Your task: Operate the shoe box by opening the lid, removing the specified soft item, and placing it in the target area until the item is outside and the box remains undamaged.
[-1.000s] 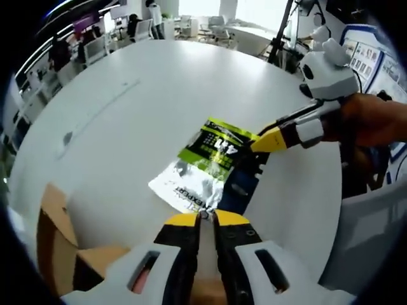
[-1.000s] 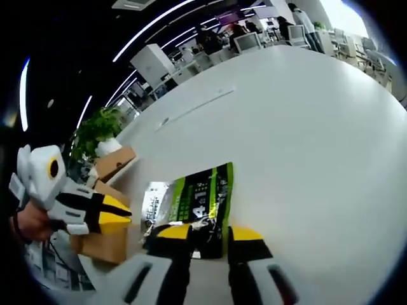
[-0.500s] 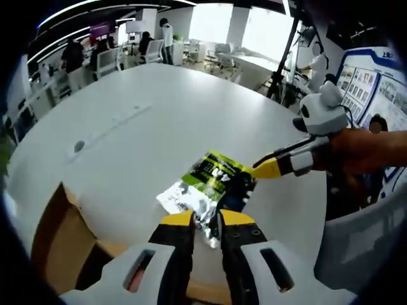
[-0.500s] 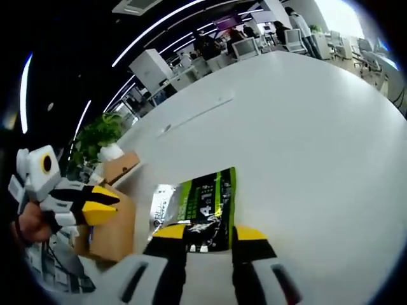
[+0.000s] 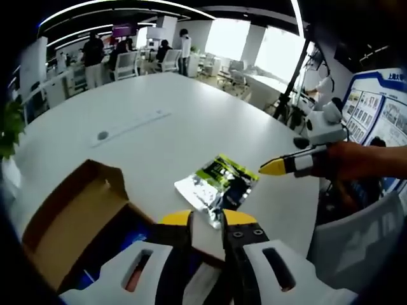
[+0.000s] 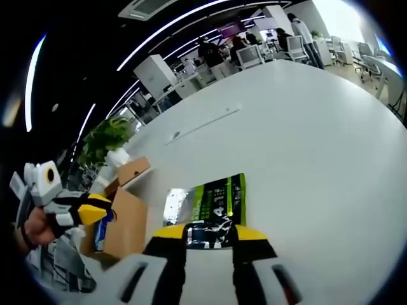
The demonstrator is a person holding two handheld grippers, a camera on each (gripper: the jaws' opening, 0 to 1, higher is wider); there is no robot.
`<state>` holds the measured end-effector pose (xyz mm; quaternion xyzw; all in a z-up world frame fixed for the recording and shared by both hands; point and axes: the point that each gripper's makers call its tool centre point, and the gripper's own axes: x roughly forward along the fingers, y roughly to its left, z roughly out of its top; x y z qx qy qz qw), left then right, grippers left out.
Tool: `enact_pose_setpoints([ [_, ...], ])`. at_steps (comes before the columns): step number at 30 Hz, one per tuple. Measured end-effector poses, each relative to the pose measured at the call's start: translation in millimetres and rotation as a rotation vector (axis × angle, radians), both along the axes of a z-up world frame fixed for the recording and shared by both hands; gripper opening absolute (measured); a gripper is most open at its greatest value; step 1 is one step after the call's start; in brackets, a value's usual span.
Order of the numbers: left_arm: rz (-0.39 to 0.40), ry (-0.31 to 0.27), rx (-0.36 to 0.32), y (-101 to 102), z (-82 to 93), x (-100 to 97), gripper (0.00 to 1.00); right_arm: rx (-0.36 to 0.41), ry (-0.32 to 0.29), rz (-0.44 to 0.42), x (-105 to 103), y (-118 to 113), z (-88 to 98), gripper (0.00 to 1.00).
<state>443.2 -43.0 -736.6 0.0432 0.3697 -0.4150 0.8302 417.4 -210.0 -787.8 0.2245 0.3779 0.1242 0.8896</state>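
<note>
Already out of my open shoe box (image 5: 76,210), the soft packet (image 5: 219,186) lies on the bench (image 5: 159,140), both hand-held grippers, left (image 5: 206,219) and right (image 6: 210,232), spread and empty.

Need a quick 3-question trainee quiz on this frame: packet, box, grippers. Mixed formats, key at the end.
1. True or false: the green and silver packet lies inside the cardboard box.
2. Multiple choice: the box lid is A) open, B) shut, C) taped.
3. Fill in: the packet rests flat on the white ____.

Context: the left gripper and the right gripper both stand open, neither holding the packet. In the left gripper view, the right gripper hovers beside the packet.

Key: 1 false; 2 A; 3 table.
</note>
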Motion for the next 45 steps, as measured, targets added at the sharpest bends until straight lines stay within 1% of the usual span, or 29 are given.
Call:
enact_pose_setpoints([
  [4, 0.021, -0.026, 0.003, 20.1, 4.8, 0.9, 0.17, 0.016, -0.023, 0.018, -1.6, 10.7, 7.2, 0.25],
  [7, 0.046, -0.027, -0.002, 36.5, 7.0, 0.3, 0.18, 0.016, -0.038, 0.033, -1.7, 19.1, 11.8, 0.27],
  [8, 0.049, -0.027, -0.003, 38.1, 7.3, 0.4, 0.18, 0.02, -0.046, 0.043, -2.5, 24.5, 14.6, 0.28],
  [11, 0.066, -0.03, -0.006, 53.4, 10.9, -2.2, 0.2, 0.03, -0.061, 0.068, -4.6, 37.0, 19.8, 0.3],
  [13, 0.091, -0.012, -0.03, 61.2, 13.7, -4.6, 0.21, 0.035, -0.066, 0.082, -5.4, 40.7, 18.1, 0.31],
  [17, 0.106, -0.024, -0.026, 75.8, 16.3, -8.8, 0.23, 0.041, -0.058, 0.098, -6.9, 47.7, 13.6, 0.32],
  [19, 0.135, -0.021, -0.047, 82.8, 19.2, -9.5, 0.24, 0.044, -0.062, 0.105, -7.5, 51.8, 15.8, 0.33],
  [20, 0.171, -0.018, -0.072, 87.3, 22.9, -8.9, 0.24, 0.047, -0.07, 0.109, -7.8, 53.3, 17.9, 0.34],
  [23, 0.174, -0.029, -0.07, 98.6, 27.5, -10.7, 0.26, 0.056, -0.09, 0.109, -8.2, 55.4, 24.1, 0.35],
  [26, 0.199, -0.036, -0.076, 114.2, 31.7, -12.3, 0.26, 0.046, -0.094, 0.125, -9.7, 57.9, 26.4, 0.35],
  [30, 0.229, -0.038, -0.085, 130.2, 33.7, -14.5, 0.27, 0.041, -0.101, 0.139, -11.7, 63.2, 29.2, 0.35],
  [34, 0.253, -0.037, -0.091, 144.2, 35.9, -20.0, 0.27, 0.049, -0.108, 0.161, -13.5, 73.9, 32.9, 0.36],
  [37, 0.266, -0.036, -0.087, 156.5, 34.4, -24.0, 0.28, 0.051, -0.116, 0.177, -14.1, 79.9, 36.3, 0.36],
  [39, 0.286, -0.038, -0.089, 167.8, 34.7, -26.6, 0.28, 0.048, -0.118, 0.19, -15.1, 83.8, 39.0, 0.36],
  [42, 0.314, -0.042, -0.099, 180.5, 36.5, -29.3, 0.28, 0.042, -0.123, 0.211, -16.3, 89.0, 42.2, 0.36],
  [45, 0.33, -0.047, -0.094, 193.0, 36.7, -33.0, 0.29, 0.038, -0.13, 0.235, -17.3, 97.1, 47.1, 0.37],
])
